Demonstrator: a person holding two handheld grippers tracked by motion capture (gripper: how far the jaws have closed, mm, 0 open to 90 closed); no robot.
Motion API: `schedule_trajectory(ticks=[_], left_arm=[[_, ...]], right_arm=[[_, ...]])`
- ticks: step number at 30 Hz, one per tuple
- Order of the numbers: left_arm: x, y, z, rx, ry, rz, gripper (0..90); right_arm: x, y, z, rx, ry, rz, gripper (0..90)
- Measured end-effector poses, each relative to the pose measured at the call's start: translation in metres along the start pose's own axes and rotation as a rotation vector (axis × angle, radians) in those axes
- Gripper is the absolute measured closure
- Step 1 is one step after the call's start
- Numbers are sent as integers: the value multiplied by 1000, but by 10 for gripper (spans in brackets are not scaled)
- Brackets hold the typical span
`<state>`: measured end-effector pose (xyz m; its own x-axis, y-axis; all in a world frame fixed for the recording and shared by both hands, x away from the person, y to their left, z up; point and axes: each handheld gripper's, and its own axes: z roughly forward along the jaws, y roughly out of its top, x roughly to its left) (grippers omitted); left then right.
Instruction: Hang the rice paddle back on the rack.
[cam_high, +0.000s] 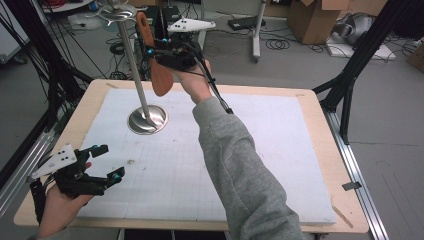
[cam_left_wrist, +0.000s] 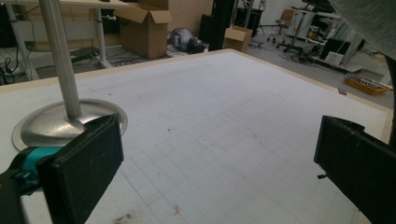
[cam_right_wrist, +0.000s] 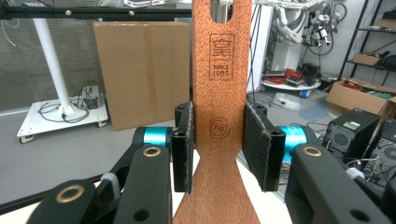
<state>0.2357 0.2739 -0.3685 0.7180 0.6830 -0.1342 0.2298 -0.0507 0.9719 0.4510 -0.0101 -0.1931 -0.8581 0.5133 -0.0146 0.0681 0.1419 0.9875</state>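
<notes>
The right gripper (cam_high: 161, 50), clamped on the neck of a brown spatula (cam_high: 159, 75) hanging upright, holds its hole beside the stand (cam_high: 131, 50) top, while the left gripper (cam_high: 100, 165) rests apart near the surface (cam_high: 280, 150) edge, farther from the stand.

We worked at a wooden table (cam_high: 320, 150) topped with a white mat (cam_high: 280, 150), on a grey floor (cam_high: 380, 90) strewn with cables (cam_high: 280, 44). Cardboard boxes (cam_high: 320, 17) stood behind, and black frame legs (cam_high: 367, 47) flanked us.
</notes>
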Motion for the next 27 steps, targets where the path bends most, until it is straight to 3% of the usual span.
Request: schedule_trajectory(ticks=[27], left_arm=[[-1, 0, -4, -3, 13, 7, 18]], right_arm=[[3, -2, 16, 37, -15, 0, 652]])
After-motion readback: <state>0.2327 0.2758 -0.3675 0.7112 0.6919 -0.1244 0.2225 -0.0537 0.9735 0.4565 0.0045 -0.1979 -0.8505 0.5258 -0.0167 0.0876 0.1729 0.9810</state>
